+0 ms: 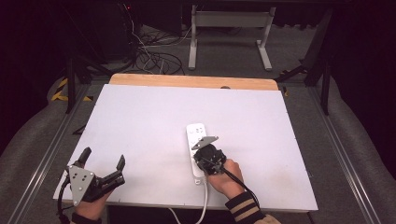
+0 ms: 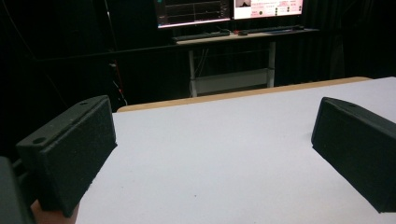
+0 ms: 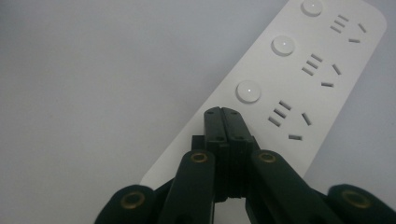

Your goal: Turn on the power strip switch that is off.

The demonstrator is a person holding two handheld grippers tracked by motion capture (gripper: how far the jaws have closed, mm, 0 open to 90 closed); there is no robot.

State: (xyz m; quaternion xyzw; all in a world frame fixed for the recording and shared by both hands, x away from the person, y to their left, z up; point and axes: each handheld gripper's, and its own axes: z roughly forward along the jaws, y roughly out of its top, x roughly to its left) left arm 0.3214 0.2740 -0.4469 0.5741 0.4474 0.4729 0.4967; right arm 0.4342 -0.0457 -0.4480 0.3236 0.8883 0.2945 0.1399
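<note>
A white power strip (image 1: 196, 133) lies lengthwise near the middle of the white tabletop (image 1: 140, 121), and its cable (image 1: 204, 205) runs off the front edge. My right gripper (image 1: 206, 154) points down over the strip's near half. In the right gripper view my right gripper (image 3: 223, 115) is shut with nothing between its jaws. Its tips sit on or just over the power strip (image 3: 299, 79), right beside the nearest round button (image 3: 248, 91). My left gripper (image 1: 103, 158) rests at the front left corner, open and holding nothing. In its own view my left gripper (image 2: 212, 140) has bare table between its jaws.
A wooden strip (image 1: 187, 80) borders the table's far edge. Beyond it stand a white desk frame (image 1: 229, 28) and tangled floor cables (image 1: 154, 56). Lit monitors (image 2: 229, 9) sit on that desk. Two more round buttons (image 3: 283, 45) follow along the strip.
</note>
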